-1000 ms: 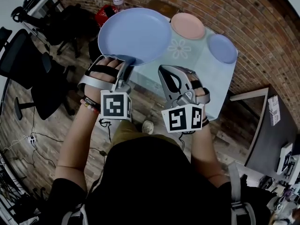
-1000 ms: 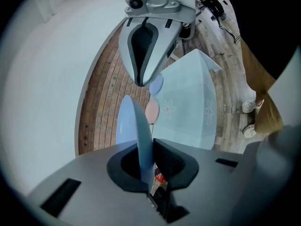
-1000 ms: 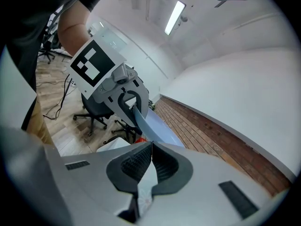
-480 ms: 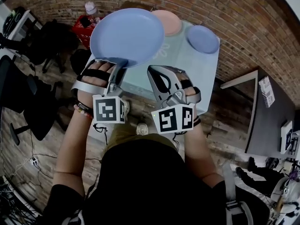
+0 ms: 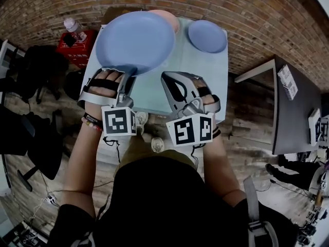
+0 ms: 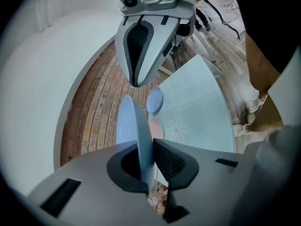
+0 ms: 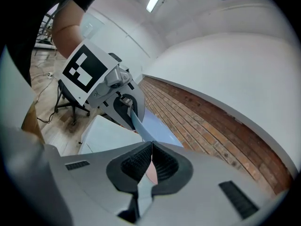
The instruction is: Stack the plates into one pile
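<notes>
We hold the large blue plate [image 5: 134, 41] by its near rim, pinched between the jaws of our left gripper [image 5: 126, 76]. That grip seems chosen to leave its underside free for setting down. It hangs above the table [image 5: 198, 81], covering most of the pink plate [image 5: 170, 18]. The small blue plate [image 5: 206, 36] lies apart to the right. Being round, the large plate has no long axis. Its hollow faces up and it reaches away towards the brick wall. Our right gripper [image 5: 172, 84] is pressed together, empty.

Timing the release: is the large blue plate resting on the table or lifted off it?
Lifted: the left gripper pinches the large blue plate by its rim, and it hangs above the table, hiding part of the pink plate.
</notes>
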The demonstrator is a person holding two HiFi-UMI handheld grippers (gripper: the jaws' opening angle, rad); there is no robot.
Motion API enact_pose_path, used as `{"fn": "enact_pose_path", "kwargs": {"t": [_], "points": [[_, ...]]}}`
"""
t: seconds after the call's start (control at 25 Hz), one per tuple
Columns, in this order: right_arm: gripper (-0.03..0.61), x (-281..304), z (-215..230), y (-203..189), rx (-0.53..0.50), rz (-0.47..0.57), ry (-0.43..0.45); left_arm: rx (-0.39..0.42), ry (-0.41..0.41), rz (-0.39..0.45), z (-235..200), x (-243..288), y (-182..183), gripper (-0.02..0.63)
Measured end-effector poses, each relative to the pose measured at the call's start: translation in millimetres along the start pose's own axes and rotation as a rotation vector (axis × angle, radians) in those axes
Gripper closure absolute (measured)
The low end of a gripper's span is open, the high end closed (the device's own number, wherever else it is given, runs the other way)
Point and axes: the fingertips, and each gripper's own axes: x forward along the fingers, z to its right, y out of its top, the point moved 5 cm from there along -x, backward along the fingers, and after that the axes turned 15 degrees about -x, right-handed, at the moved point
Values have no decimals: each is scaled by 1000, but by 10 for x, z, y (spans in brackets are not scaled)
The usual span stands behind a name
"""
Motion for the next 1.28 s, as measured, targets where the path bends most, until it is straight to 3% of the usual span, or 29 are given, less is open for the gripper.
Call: {"fn": "enact_pose_path", "kwargs": {"t": [0.64,1.28], "points": [[543,1455,709,-532,70,-186,-28,64,-183,99,-660,1709,-564,566],[543,2116,944,-1048,147,-358,-51,70,-369,180,-605,2786,-760,566]]}}
